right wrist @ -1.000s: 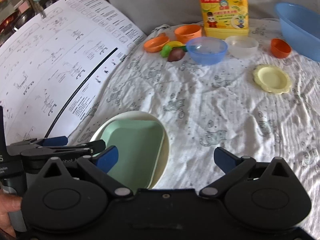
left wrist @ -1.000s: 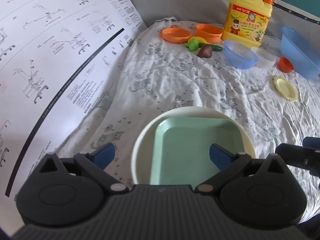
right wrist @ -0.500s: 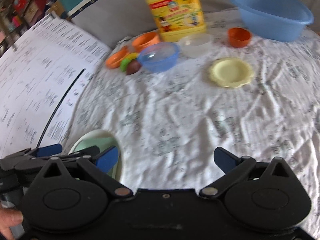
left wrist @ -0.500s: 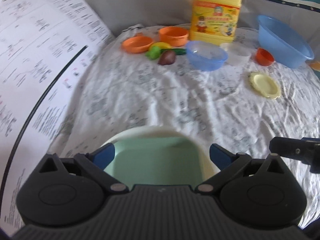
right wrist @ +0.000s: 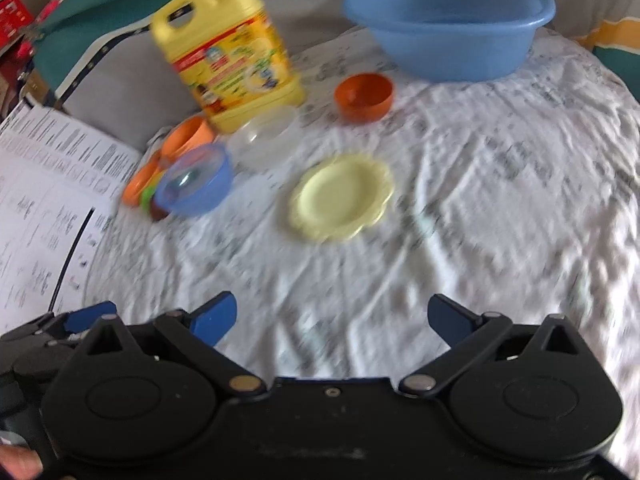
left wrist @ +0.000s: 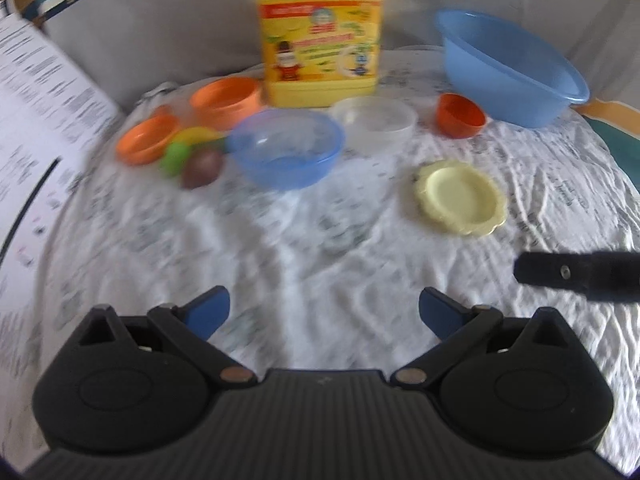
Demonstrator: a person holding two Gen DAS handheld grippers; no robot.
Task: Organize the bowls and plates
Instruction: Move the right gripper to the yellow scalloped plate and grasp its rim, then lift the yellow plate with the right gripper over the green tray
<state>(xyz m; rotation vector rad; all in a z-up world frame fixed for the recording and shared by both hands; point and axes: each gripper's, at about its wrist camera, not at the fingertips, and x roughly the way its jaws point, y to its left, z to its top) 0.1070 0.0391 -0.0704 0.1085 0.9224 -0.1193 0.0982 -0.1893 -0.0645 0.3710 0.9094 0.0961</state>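
A white cloth [left wrist: 320,264] with faint grey prints, rumpled into folds, covers the surface and fills the middle of both views. Behind it, along the top of the frame, runs a grey cushion with a dark blue and teal edge. A big printed sheet [right wrist: 44,208] of small diagrams and a black line lies at the left edge; its text is too blurred to read.

The plate [right wrist: 340,198] is pale yellow with a scalloped rim, lying flat on the cloth at the centre of the right wrist view and right of centre in the left one. Up and left of it stand a translucent blue bowl [left wrist: 286,148] and a clear bowl [left wrist: 374,122], with two orange bowls [left wrist: 188,120] and toy fruit [left wrist: 190,156] further left. A small red-orange bowl [right wrist: 364,94] sits above the plate, and a blue basin [right wrist: 448,16] at upper right.

The yellow jug [left wrist: 320,36] at top centre has a red-banded label; its writing is unreadable.

The left gripper [left wrist: 324,314] and right gripper [right wrist: 332,318] both stand wide apart, empty, over bare cloth at the bottom of the frame.
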